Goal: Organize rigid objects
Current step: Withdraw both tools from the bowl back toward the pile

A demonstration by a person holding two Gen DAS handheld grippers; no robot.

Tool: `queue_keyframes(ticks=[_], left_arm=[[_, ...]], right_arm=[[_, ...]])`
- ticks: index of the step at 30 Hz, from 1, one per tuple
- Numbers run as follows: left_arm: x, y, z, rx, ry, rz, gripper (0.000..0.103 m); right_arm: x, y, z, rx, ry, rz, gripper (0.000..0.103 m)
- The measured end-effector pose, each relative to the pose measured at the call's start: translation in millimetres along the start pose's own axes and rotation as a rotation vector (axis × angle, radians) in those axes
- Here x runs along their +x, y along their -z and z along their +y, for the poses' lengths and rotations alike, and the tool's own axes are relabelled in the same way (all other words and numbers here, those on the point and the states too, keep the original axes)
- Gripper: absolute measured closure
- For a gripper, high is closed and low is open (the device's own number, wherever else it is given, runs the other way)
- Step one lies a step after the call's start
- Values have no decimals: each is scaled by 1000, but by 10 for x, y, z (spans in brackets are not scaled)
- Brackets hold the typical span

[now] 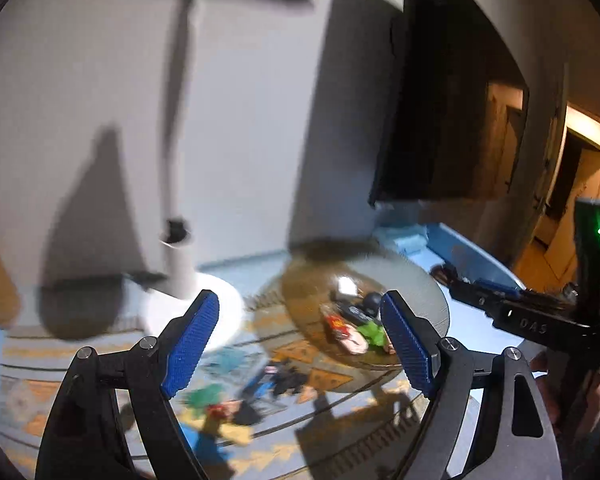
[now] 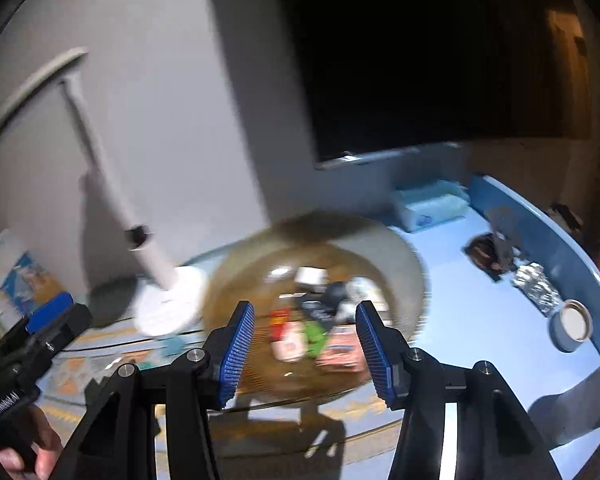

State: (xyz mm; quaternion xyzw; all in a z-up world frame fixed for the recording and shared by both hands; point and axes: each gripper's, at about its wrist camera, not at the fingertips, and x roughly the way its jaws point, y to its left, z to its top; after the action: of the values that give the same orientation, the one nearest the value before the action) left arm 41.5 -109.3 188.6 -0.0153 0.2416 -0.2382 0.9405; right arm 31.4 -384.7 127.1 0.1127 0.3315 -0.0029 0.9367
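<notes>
Both grippers empty. Left gripper (image 1: 300, 344) spread wide, right gripper (image 2: 305, 350) narrower but apart; both tilted down over the round wicker tray (image 2: 410, 264), mid-table. Small items (image 2: 300, 332) piled in its centre, too blurred to count. Left view only: more loose items (image 1: 276, 380) on the patterned mat (image 1: 332, 380) near the front edge. Right view only: one foil wad (image 2: 534, 288), one tape roll (image 2: 572, 324) by the table's right rim. One white lamp (image 2: 168, 300) at tray's left.

the left gripper (image 1: 300, 336) hangs tilted downward, its jaws wide apart and empty. the right gripper (image 2: 306, 350) likewise tilts down, jaws parted, gripping nothing.
</notes>
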Motion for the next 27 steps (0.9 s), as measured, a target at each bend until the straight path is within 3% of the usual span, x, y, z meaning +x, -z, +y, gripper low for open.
queue_keyframes(ticks=[3, 5, 9, 14, 19, 24, 27], left_arm=[[-427, -25, 204, -15, -42, -60, 21], [-664, 19, 385, -39, -85, -79, 21], [-869, 308, 771, -107, -151, -60, 21], [-689, 835, 1162, -199, -211, 38, 21], [-313, 1428, 1419, -236, -253, 161, 22], [-30, 1635, 1469, -229, -250, 244, 22], [-31, 1631, 1473, -235, -244, 239, 22]], right_arm=[[-114, 53, 289, -23, -108, 5, 43], [-130, 142, 483, -37, -175, 23, 43], [-44, 417, 789, -79, -221, 53, 42], [256, 850, 1018, -109, -263, 132, 42], [625, 1321, 1169, -222, -174, 140, 42], [869, 1553, 1190, -233, -192, 220, 43], [884, 1537, 1150, -211, -197, 216, 42]])
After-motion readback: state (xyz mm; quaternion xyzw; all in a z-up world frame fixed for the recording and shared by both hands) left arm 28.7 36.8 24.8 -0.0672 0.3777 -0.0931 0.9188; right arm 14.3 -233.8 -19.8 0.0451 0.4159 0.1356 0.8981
